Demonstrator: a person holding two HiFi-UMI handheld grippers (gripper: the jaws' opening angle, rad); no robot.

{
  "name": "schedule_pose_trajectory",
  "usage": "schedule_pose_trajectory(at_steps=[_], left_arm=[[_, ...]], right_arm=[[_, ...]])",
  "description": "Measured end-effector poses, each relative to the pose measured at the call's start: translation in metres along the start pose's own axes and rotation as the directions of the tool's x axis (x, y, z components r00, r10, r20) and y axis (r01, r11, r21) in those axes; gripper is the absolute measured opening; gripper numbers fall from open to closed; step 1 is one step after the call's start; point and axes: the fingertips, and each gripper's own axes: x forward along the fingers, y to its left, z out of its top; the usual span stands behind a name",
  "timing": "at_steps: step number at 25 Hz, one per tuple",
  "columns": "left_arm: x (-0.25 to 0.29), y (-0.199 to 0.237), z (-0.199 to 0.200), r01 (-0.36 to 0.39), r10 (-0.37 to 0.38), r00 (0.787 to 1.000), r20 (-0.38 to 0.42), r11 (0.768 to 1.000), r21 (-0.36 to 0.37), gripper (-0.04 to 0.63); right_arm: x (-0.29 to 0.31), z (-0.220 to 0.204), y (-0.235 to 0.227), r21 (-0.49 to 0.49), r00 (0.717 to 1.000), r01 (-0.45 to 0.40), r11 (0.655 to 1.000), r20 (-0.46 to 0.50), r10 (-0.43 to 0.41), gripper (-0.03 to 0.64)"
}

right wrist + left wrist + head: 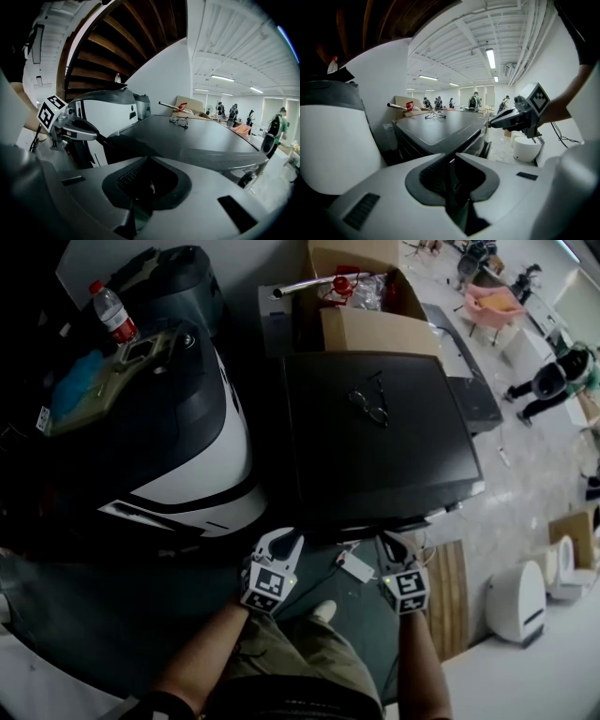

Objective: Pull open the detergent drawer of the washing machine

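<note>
Cardboard box (375, 331) holds clutter; left hand-held gripper (283, 543) spread, right hand-held gripper (394, 542) pressed together.

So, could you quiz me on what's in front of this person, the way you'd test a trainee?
1. True or false: a pair of glasses lies on the dark machine top.
2. What stands on the black and white machine at the left?
A) a water bottle with a red cap
B) a coffee mug
C) a desk lamp
3. Fill in: the jaws of the right gripper are ____, with nothing between them.

Key: 1 true; 2 A; 3 shut.
</note>
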Motion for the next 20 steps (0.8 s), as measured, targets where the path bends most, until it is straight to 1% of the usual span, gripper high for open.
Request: schedule_pose_trajectory(at_steps=[2, 3, 4, 5, 7, 9, 13, 18, 20], left_arm=[[0.003, -0.004, -0.004, 0.026, -0.026, 0.999, -0.018, 1.000, -0.005, 0.084], [0.004, -0.005, -0.005, 0.035, -0.035, 0.999, -0.025, 0.999, -0.004, 0.094], [0.005, -0.006, -0.006, 0.041, -0.041, 0.999, -0.030, 0.999, -0.002, 0.101], [0.006, -0.006, -0.007, 0.045, -0.045, 0.998, -0.035, 0.999, -0.001, 0.107], [0.009, -0.006, -0.009, 0.050, -0.050, 0.998, -0.041, 0.999, -0.003, 0.117], [0.012, -0.005, -0.010, 0.048, -0.048, 0.998, -0.045, 0.999, -0.009, 0.120], [0.018, -0.005, -0.014, 0.057, -0.058, 0.996, -0.061, 0.998, -0.018, 0.135], [0.027, -0.009, -0.013, 0.072, -0.072, 0.996, -0.057, 0.997, -0.016, 0.138], [0.029, -0.008, -0.014, 0.065, -0.066, 0.996, -0.059, 0.998, -0.023, 0.138]], right_arm=[[0.004, -0.003, -0.003, -0.012, 1.000, 0.002, 1.000, -0.008, -0.002, -0.009], [0.006, -0.004, -0.004, -0.015, 1.000, -0.005, 1.000, -0.014, 0.005, 0.002], [0.008, -0.006, -0.003, -0.015, 0.999, -0.021, 1.000, -0.026, 0.020, 0.067], [0.010, -0.008, -0.002, -0.015, 0.998, -0.041, 0.999, -0.045, 0.040, 0.115], [0.013, -0.011, 0.002, -0.028, 0.995, -0.070, 0.997, -0.076, 0.068, 0.141], [0.018, -0.014, 0.002, -0.042, 0.994, -0.074, 0.996, -0.087, 0.070, 0.153], [0.026, -0.022, -0.005, -0.032, 0.993, -0.058, 0.998, -0.100, 0.054, 0.160], [0.032, -0.026, -0.008, -0.030, 0.991, -0.075, 0.997, -0.115, 0.071, 0.160], [0.034, -0.030, -0.009, -0.025, 0.990, -0.071, 0.997, -0.126, 0.068, 0.160]])
